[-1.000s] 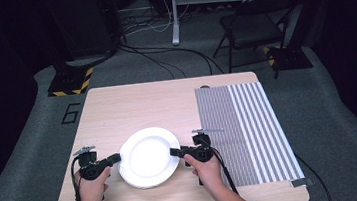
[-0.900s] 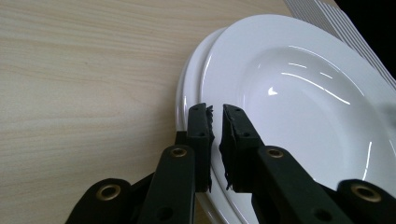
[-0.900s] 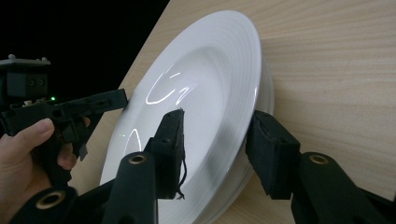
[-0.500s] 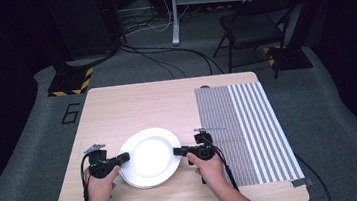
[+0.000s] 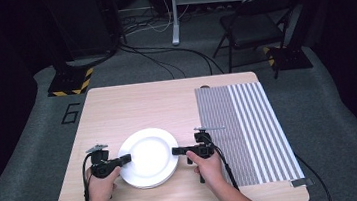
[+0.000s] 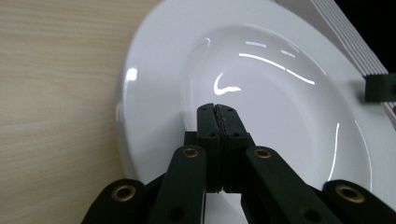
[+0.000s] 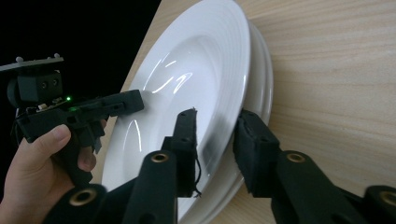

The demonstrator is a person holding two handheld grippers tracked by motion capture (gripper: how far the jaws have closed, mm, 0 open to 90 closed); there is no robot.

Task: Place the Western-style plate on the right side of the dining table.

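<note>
A stack of white plates (image 5: 148,156) lies near the table's front edge, and two rims show in the right gripper view (image 7: 205,60). My left gripper (image 5: 126,158) comes in from the left, shut on nothing, its tips (image 6: 217,109) lying over the top plate's left rim (image 6: 154,70). My right gripper (image 5: 176,151) is open at the right rim. In the right gripper view it (image 7: 215,135) straddles the top plate's edge, one jaw above and one beside the rim. The left gripper (image 7: 126,102) and its hand show across the plate.
A grey and white striped mat (image 5: 247,123) covers the right part of the wooden table (image 5: 137,105). Bare wood lies behind and to the left of the plates. Beyond the table are a chair (image 5: 254,27), floor cables and dark stands.
My left gripper has moved right, bringing its shut tips onto the plate's left rim. The right gripper has stayed at the right rim. The plates have not visibly shifted.
</note>
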